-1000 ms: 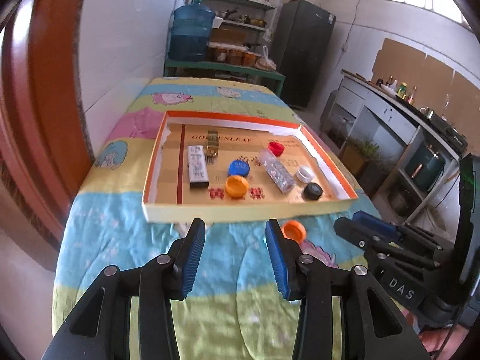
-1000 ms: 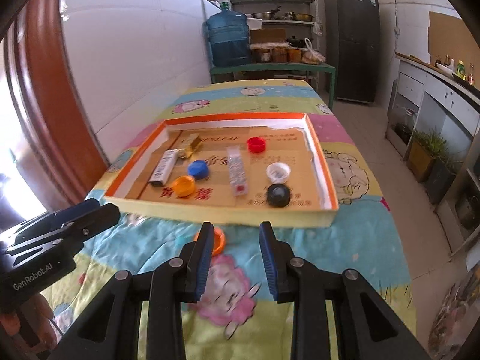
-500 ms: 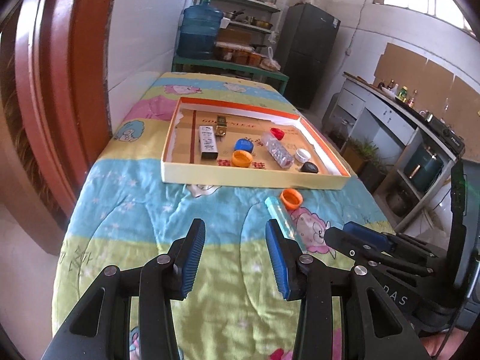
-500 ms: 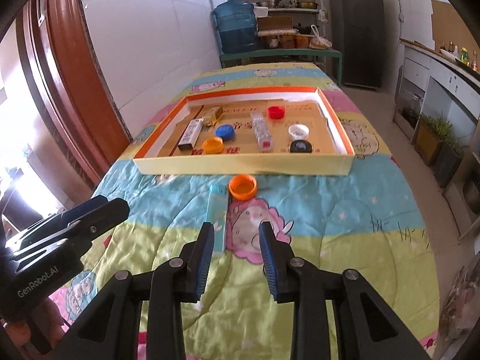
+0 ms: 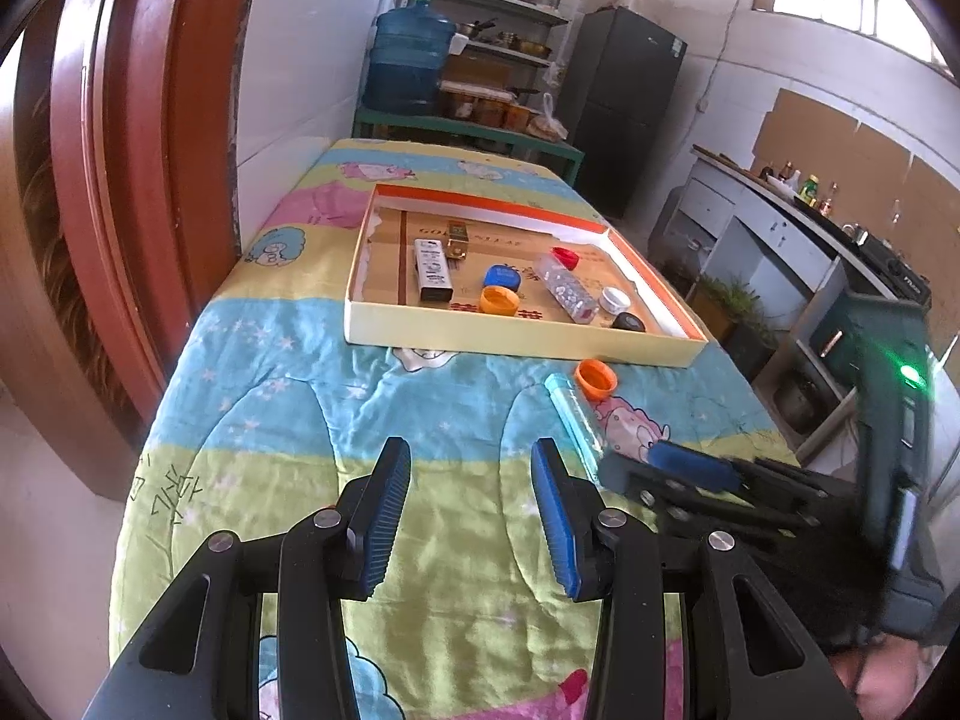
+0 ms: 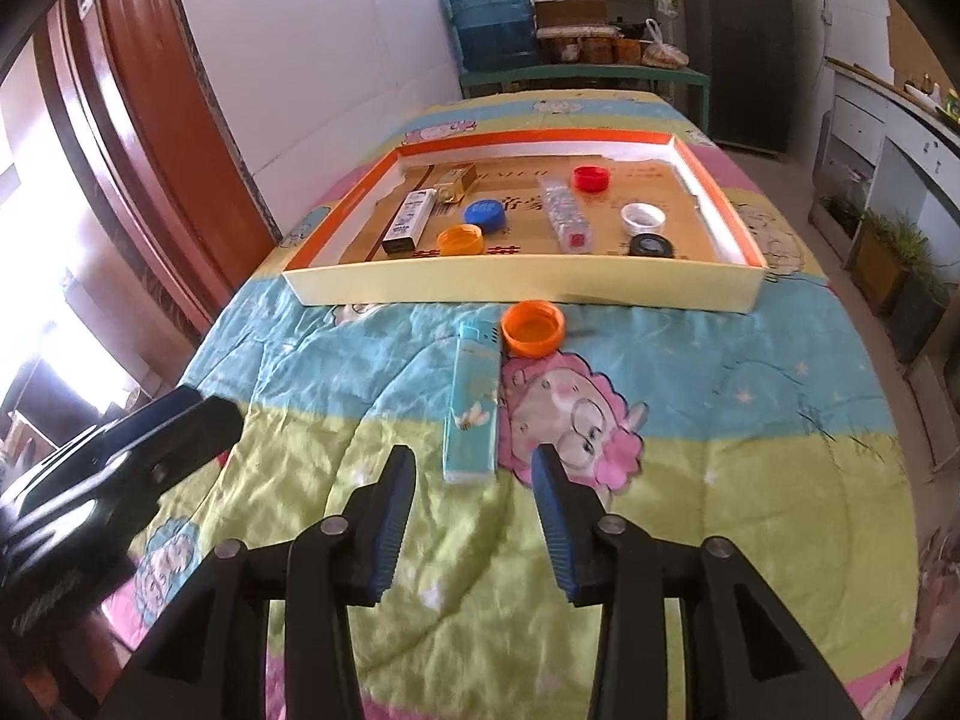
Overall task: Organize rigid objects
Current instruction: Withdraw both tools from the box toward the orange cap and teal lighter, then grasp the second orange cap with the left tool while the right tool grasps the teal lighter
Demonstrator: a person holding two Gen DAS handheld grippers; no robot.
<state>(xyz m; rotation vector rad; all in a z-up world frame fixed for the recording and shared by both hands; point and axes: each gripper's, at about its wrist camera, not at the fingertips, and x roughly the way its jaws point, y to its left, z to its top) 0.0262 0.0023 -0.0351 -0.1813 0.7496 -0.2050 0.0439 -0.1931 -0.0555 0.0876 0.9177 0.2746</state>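
Observation:
A light-blue lighter lies lengthwise on the cartoon quilt, and an orange cap sits at its far end. Both rest just in front of the shallow cardboard tray. My right gripper is low over the quilt with its jaws opening. The lighter's near end lies just ahead between the fingertips, untouched. My left gripper stands open and empty to the left of the lighter. The tray holds several caps, a clear bottle, a white stick box and a gold lighter.
A red-brown door frame and white wall run along the table's left side. The quilt drops off at the right edge towards a floor with planters and a counter. A water jug, shelves and a dark fridge stand beyond the far end.
Both grippers have pulled back from the tray towards the near end of the table, bringing the blue lighter into view. The right jaws now stand wider apart.

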